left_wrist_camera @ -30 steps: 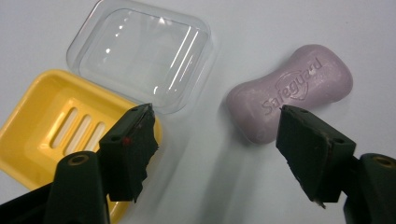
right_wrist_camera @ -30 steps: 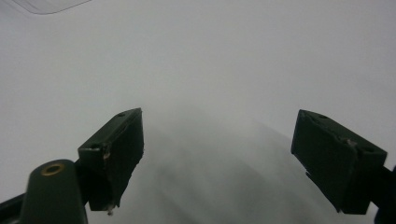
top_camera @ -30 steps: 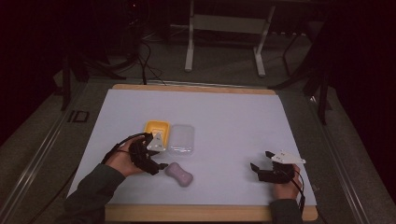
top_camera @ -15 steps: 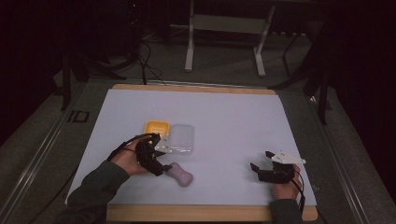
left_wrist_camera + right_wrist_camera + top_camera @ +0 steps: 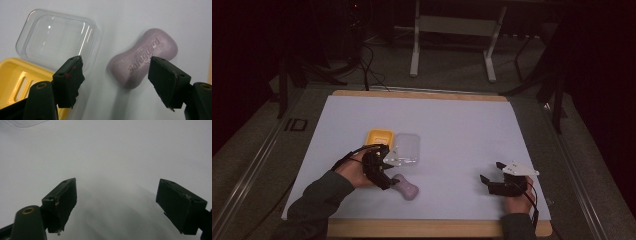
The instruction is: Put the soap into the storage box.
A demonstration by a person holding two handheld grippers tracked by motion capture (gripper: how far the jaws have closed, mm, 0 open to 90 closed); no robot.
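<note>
The left tool [image 5: 116,75] hangs released over the soap [image 5: 143,58], which lies on the worktop [image 5: 462,130] beside the lid [image 5: 58,37]. The right tool [image 5: 493,173] rests released, well apart.

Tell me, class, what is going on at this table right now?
A person holds a gripper in each hand. The left gripper hovers open around a purple soap bar, not yet gripping it. Beside it lie a yellow soap dish and a clear lid. The right gripper rests open on the white table, apart.
</note>
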